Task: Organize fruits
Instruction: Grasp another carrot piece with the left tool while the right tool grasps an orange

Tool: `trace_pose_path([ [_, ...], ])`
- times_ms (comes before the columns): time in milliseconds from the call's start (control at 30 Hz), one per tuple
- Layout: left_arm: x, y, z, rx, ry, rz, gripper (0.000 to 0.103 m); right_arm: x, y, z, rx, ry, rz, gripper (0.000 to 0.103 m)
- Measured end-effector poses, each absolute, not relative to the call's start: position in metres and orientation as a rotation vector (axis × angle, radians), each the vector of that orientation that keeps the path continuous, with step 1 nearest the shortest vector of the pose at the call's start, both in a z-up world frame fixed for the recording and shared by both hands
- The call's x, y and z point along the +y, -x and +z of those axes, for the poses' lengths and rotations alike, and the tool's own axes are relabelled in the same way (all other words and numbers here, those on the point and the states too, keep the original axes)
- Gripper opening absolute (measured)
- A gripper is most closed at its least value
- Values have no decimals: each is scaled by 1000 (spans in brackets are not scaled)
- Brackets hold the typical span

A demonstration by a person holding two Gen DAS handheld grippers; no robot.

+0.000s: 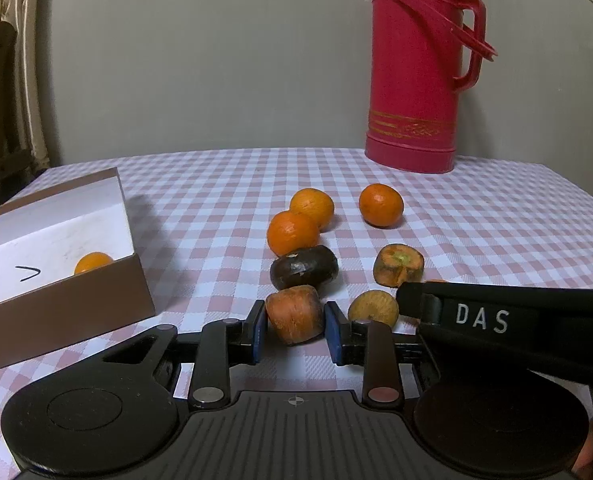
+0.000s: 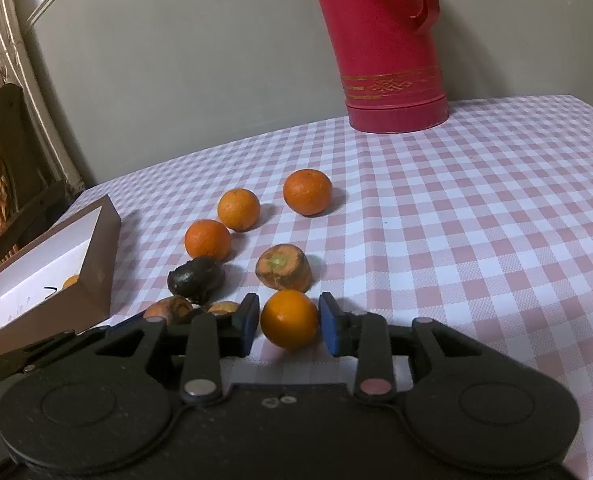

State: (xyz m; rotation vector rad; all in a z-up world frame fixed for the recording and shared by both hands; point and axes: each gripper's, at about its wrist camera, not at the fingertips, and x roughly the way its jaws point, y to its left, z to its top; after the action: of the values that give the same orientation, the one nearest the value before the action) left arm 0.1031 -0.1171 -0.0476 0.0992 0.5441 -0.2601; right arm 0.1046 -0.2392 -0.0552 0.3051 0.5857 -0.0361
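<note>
The left gripper [image 1: 295, 325], low in the centre of its own view, pinches a stubby, rough-skinned orange carrot chunk [image 1: 295, 313] between its blue pads [image 1: 259, 330], which press its two flanks. The chunk sits on the pink-and-white checked tablecloth [image 1: 496, 220], or perhaps just clear of it; the contact is hard to read. It looks firm and light, with a dull, grippy skin, so the sideways hold across its widest part should keep it from rolling out.

The right gripper [image 2: 289, 326] is likewise closed on a smooth round orange tangerine [image 2: 289, 319], low in the centre of the right wrist view. That fruit is probably soft under its peel and somewhat slippery, so a gentle squeeze across its equator, as taken here, suits it; harder pressure could bruise it.

Both grippers point forward and moderately downward toward the table, side by side, the right one's black body crossing the right edge of the left wrist view. The brown cardboard box with a white inside [image 1: 68, 280] lies at the left of the frame and already holds one small tangerine [image 1: 93, 262]. More fruit and a blackened piece [image 1: 304, 267] lie loose mid-frame.
</note>
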Motion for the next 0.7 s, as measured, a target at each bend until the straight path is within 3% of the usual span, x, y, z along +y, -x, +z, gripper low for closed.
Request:
trace_pose_path([
  [700,-102,-91,-45,530,-121,-249,31,-242,-87,-51,565,-268,-68,21],
])
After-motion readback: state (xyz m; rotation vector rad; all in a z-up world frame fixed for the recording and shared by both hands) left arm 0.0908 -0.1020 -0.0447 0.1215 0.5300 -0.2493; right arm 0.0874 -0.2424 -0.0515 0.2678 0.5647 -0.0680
